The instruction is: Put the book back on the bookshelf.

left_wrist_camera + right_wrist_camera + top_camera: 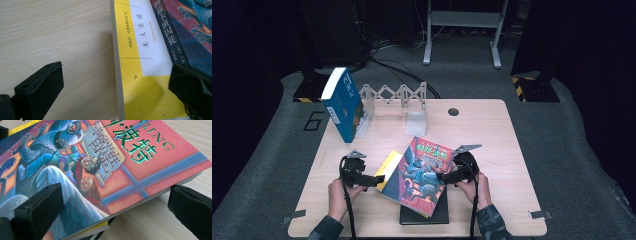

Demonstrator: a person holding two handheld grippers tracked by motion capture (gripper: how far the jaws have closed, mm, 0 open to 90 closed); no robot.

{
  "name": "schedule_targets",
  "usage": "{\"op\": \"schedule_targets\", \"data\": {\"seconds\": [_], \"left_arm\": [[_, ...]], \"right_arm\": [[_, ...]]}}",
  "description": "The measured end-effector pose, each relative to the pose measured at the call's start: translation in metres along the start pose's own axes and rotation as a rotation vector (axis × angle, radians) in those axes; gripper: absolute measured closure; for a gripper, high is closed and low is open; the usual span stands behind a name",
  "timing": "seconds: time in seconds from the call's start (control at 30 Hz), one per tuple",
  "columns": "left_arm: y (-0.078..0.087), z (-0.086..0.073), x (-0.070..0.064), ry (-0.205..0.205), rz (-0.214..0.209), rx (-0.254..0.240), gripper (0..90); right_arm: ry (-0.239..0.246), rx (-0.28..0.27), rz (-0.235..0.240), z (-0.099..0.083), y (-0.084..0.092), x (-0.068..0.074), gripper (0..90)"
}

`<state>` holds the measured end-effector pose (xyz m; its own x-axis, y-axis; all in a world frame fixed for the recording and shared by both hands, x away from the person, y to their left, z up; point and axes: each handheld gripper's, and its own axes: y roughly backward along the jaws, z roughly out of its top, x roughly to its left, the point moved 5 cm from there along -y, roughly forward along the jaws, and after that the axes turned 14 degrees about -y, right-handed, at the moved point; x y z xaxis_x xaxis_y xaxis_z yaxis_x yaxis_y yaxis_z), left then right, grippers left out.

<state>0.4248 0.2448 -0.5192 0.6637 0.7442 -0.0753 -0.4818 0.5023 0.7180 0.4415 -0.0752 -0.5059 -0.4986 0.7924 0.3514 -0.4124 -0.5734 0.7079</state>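
A red illustrated book [419, 175] lies askew on top of a yellow book [390, 167], and both rest on a black book [439, 212] near the table's front. My left gripper [379, 178] is open at the stack's left side. In the left gripper view its jaws straddle the long edge of the yellow book [140, 75], one over bare table, the other by the spine of the red book [190, 32]. My right gripper [439, 176] is open at the right side. Its jaws straddle the edge of the red book [140, 152], one over the cover, one over the table.
A blue book [343, 102] leans upright against a grey folding rack [394, 95] at the back left of the wooden table [492, 140]. A clear divider [416, 122] stands in front of the rack. A small dark hole [453, 111] marks the table's back edge.
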Motion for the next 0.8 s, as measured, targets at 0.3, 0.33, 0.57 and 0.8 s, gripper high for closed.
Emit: {"op": "schedule_targets", "data": {"seconds": [0.3, 0.33, 0.57, 0.8], "left_arm": [[-0.003, -0.004, -0.009, -0.022, 0.010, 0.024, 0.0], [-0.003, -0.004, -0.009, -0.019, 0.010, 0.022, 0.0], [-0.003, -0.009, -0.012, 0.011, -0.012, 0.010, 0.0], [0.000, -0.014, -0.014, 0.028, -0.022, 0.003, 0.0]], "right_arm": [[0.019, 0.015, 0.021, 0.005, -0.004, 0.000, 0.0], [0.030, 0.018, 0.013, 0.006, -0.004, 0.000, 0.0], [0.052, 0.012, 0.031, 0.010, -0.008, -0.001, 0.0], [0.092, 0.034, 0.057, 0.016, -0.012, -0.001, 0.0]]}}
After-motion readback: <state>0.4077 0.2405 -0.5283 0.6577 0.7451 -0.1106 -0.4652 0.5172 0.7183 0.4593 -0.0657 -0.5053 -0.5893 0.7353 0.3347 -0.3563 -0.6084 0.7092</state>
